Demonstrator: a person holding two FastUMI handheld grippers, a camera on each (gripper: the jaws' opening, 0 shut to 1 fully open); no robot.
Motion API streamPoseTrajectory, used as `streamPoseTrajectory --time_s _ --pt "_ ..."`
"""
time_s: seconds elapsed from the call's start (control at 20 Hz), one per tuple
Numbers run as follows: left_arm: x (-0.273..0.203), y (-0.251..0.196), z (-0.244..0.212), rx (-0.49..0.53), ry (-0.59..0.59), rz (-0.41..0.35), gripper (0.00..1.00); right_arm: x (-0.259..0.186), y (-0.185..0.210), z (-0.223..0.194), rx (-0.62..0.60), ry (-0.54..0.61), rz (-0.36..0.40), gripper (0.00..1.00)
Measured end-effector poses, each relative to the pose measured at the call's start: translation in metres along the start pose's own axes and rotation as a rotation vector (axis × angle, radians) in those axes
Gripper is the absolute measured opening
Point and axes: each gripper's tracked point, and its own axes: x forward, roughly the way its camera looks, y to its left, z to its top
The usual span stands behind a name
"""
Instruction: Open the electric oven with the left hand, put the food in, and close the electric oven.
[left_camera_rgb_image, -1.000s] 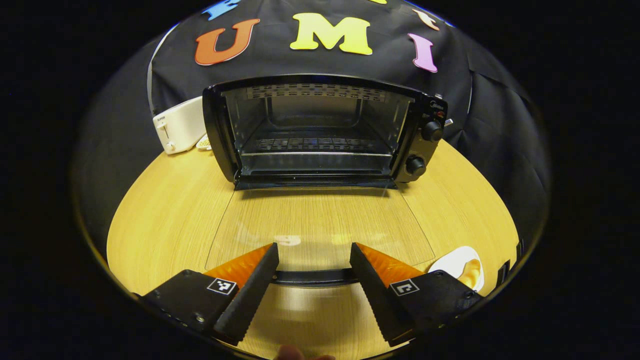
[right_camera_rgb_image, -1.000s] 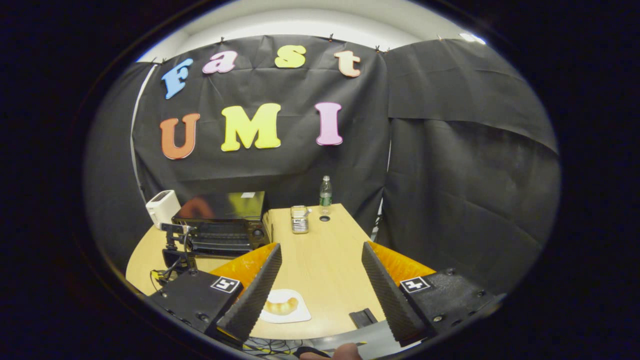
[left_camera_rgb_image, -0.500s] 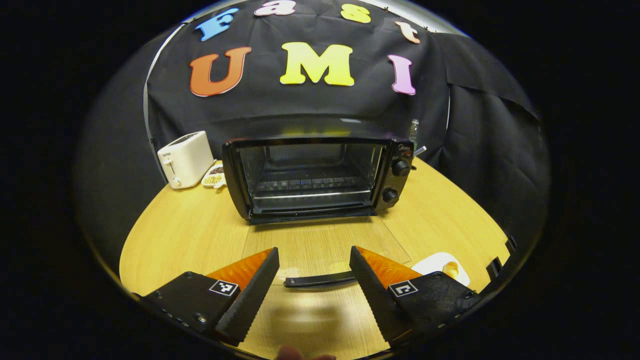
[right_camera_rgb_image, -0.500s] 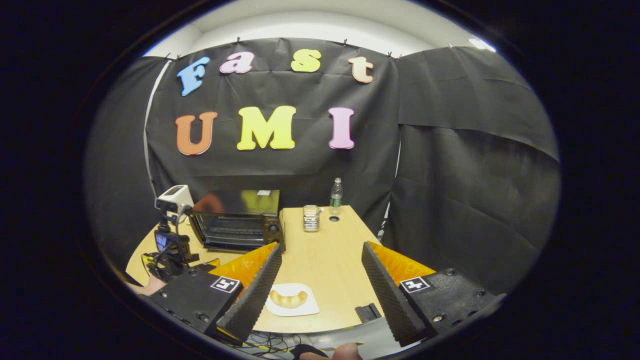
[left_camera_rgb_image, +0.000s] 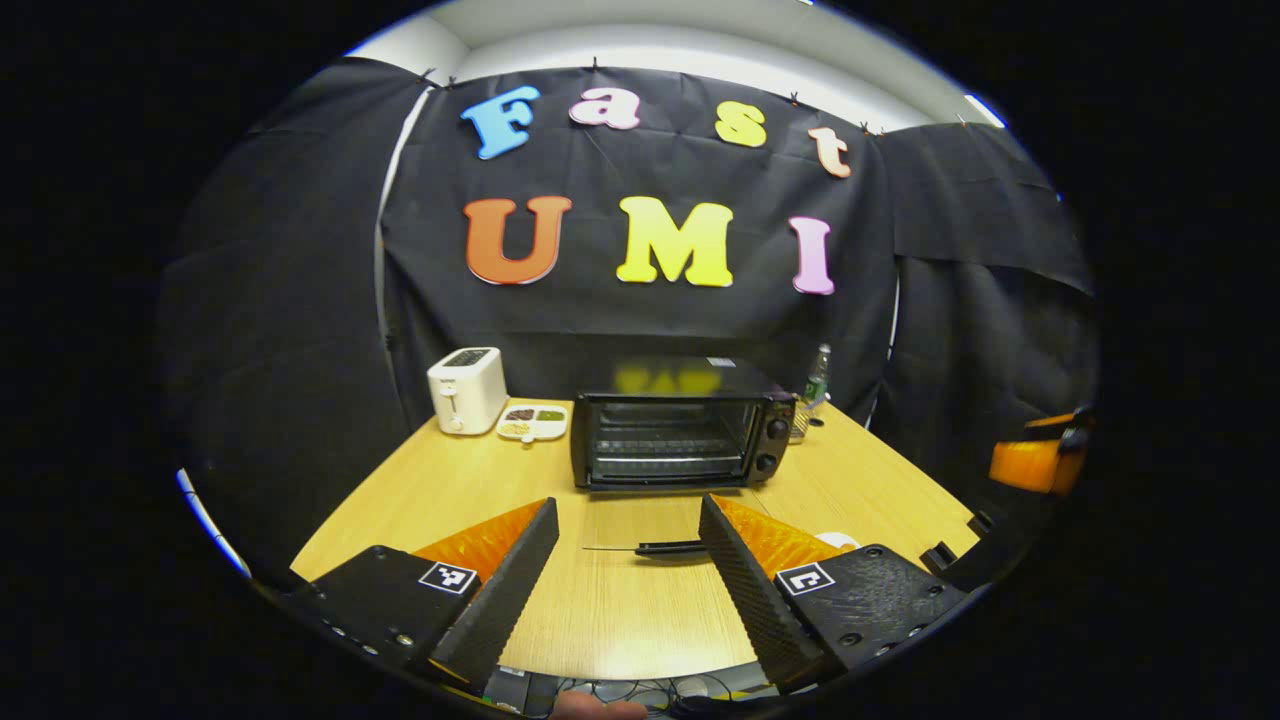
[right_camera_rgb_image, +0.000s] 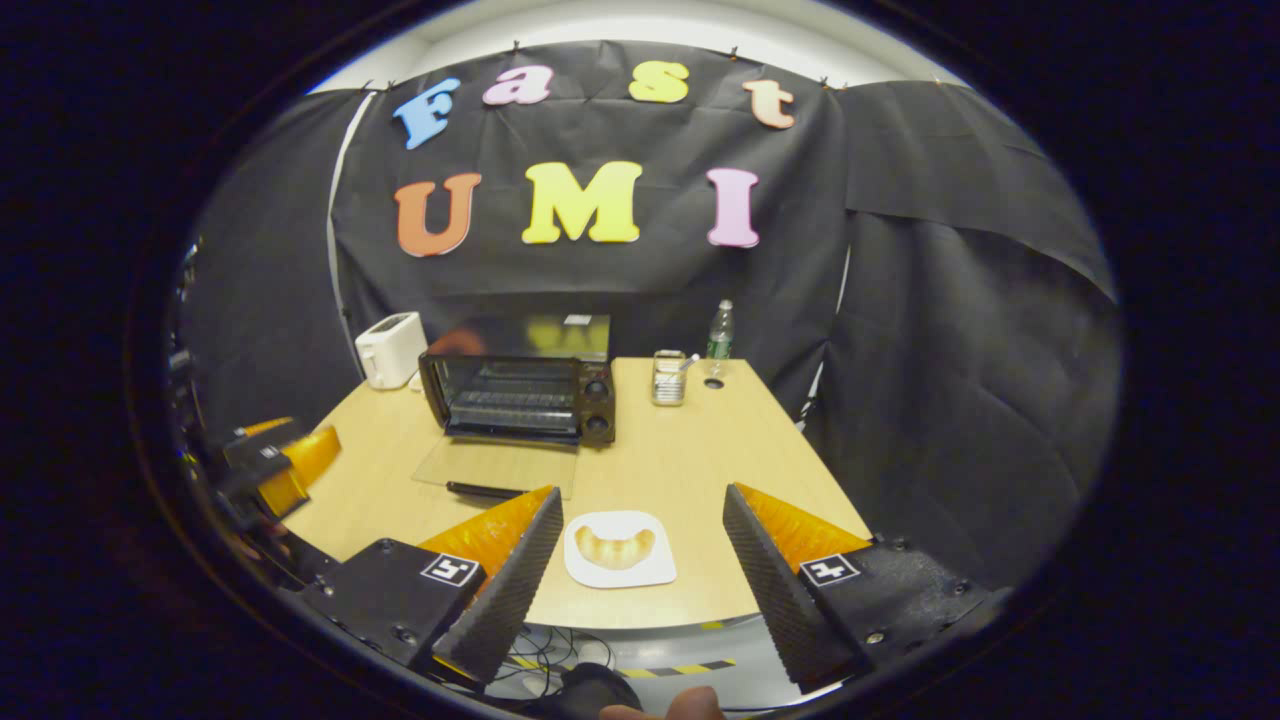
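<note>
A: Oven (right_camera_rgb_image: 520, 398), electric, black; position and condition?

B: Stands toward the back of the wooden table (right_camera_rgb_image: 690, 470), before the black cloth wall. Door (right_camera_rgb_image: 497, 466) is folded down flat onto the tabletop, its dark handle (right_camera_rgb_image: 485, 490) at the near edge. Rack visible inside; two knobs on the right front panel. In the left gripper view the glass of the door is hard to make out, and its handle (left_camera_rgb_image: 645, 547) reads as a thin dark bar.

A: Food?

B: One croissant (right_camera_rgb_image: 614, 546) on a white plate (right_camera_rgb_image: 650, 572), near the front table edge, well apart from the oven. In the left gripper view the plate (left_camera_rgb_image: 838, 540) is mostly hidden behind the gripper's own finger.

A: Grippers?

B: Left gripper (left_camera_rgb_image: 627, 572): fingers spread wide, nothing between them, held back from the table's near edge and facing the oven. Right gripper (right_camera_rgb_image: 638, 560): fingers spread wide, nothing held, the plate showing between them, farther off. Each gripper also shows in part at the rim of the other's view, cut off.

A: Other items?

B: White toaster (left_camera_rgb_image: 465, 388) left of the oven; divided dish (left_camera_rgb_image: 533, 421) between toaster and oven, contents too small to identify. Bottle (right_camera_rgb_image: 719, 331) and a small metal-looking container (right_camera_rgb_image: 668, 378) behind the oven's right side. Cables (right_camera_rgb_image: 545, 650) below the table front
</note>
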Motion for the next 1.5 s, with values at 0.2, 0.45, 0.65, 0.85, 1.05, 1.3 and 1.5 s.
streamPoseTrajectory --time_s 0.2,0.45,0.65,0.85,1.05,1.3,1.5 --pt "-0.012 0.001 0.027 -0.001 -0.051 0.05 0.94 0.048 0.003 -0.032 0.033 0.094 0.049 1.0" --pt "0.01 -0.002 0.077 0.024 -0.107 0.075 0.94 0.114 0.006 -0.068 0.114 0.218 0.116 1.0" --pt "0.041 -0.015 0.09 0.02 -0.1 0.099 0.94 0.155 0.003 -0.115 0.244 0.344 0.14 0.96" --pt "0.057 -0.031 0.08 -0.002 -0.044 0.082 0.94 0.186 -0.003 -0.142 0.302 0.429 0.12 0.9" --pt "0.07 -0.036 0.075 0.014 -0.019 0.065 0.94 0.203 0.004 -0.152 0.373 0.473 0.13 0.87" --pt "0.075 -0.033 0.076 0.038 -0.011 0.052 0.94 0.211 0.019 -0.161 0.472 0.523 0.148 0.8" --pt "0.077 -0.025 0.076 0.032 0.003 0.048 0.94 0.215 0.02 -0.162 0.509 0.534 0.152 0.63"
